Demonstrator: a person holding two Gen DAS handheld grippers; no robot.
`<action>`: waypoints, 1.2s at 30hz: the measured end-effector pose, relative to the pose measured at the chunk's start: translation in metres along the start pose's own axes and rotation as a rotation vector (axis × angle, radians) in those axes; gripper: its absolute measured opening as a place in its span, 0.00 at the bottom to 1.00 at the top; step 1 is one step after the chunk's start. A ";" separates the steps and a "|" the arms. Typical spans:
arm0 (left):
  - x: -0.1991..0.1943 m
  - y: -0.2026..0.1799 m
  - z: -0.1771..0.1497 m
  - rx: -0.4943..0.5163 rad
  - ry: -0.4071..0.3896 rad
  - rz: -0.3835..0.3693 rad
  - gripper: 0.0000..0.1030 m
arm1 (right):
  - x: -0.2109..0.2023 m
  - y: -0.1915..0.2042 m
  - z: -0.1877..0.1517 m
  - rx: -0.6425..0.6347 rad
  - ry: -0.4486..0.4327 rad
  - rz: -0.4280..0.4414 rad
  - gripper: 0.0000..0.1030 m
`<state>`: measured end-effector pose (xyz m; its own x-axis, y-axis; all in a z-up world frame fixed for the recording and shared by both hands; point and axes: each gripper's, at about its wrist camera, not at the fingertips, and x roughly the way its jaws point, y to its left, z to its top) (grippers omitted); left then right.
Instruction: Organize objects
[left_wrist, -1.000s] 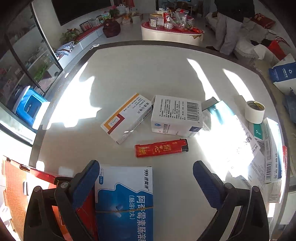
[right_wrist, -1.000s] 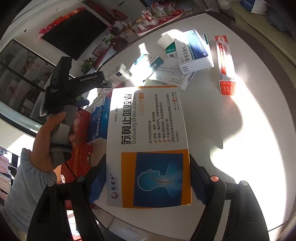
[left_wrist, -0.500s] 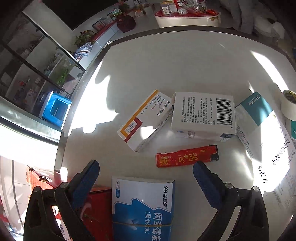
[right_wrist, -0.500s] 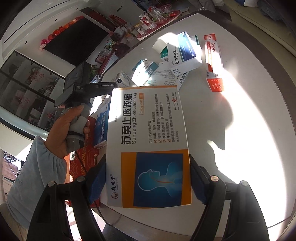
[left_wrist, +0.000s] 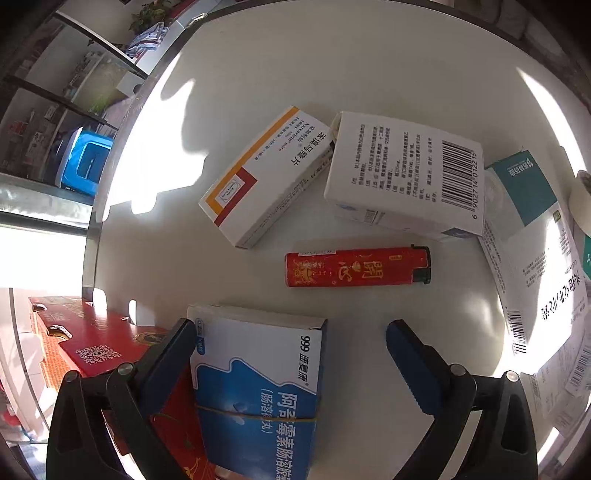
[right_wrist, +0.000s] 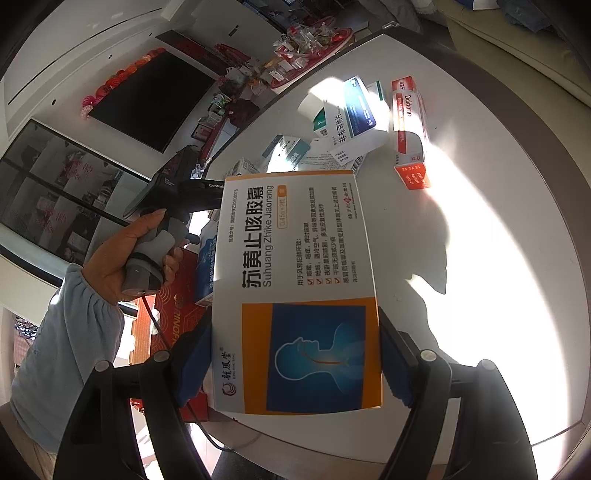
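Observation:
My right gripper (right_wrist: 295, 354) is shut on a large white, orange and blue medicine box (right_wrist: 295, 288), held above the round white table (right_wrist: 480, 258). My left gripper (left_wrist: 291, 343) stands open and points steeply down over the table. Its left finger is beside a blue and white medicine box (left_wrist: 258, 387) that lies on a red carton (left_wrist: 85, 343). Just beyond its fingers lies a red lighter (left_wrist: 354, 267). Farther off lie a white box with orange and red stripes (left_wrist: 266, 177) and a white box with a barcode (left_wrist: 402, 173). A hand (right_wrist: 125, 258) holds the left gripper.
Paper leaflets (left_wrist: 535, 288) and a teal and white box (left_wrist: 524, 188) lie at the right, with a tape roll (left_wrist: 580, 203) at the edge. More boxes (right_wrist: 354, 118) and a red and white tube box (right_wrist: 410, 133) lie at the table's far side.
The left gripper has tilted down and sunk toward the table, so the lighter and boxes look larger and nearer. The right gripper has shifted slightly, still holding its box.

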<state>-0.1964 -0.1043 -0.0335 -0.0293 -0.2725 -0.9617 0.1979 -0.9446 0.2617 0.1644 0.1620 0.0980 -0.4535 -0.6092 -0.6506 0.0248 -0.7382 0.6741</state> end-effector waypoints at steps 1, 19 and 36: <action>-0.001 -0.001 -0.001 -0.001 -0.003 -0.005 1.00 | -0.002 -0.001 0.000 0.002 -0.006 -0.001 0.76; -0.089 -0.046 -0.072 0.294 -0.379 -0.369 0.99 | -0.018 -0.020 -0.002 0.054 -0.047 0.038 0.76; -0.132 -0.244 -0.169 0.614 -0.357 -0.417 0.98 | -0.105 -0.108 -0.013 0.260 -0.242 -0.088 0.76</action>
<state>-0.0750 0.1927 0.0161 -0.3122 0.1790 -0.9330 -0.4666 -0.8844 -0.0135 0.2214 0.3022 0.0887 -0.6419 -0.4376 -0.6296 -0.2373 -0.6674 0.7058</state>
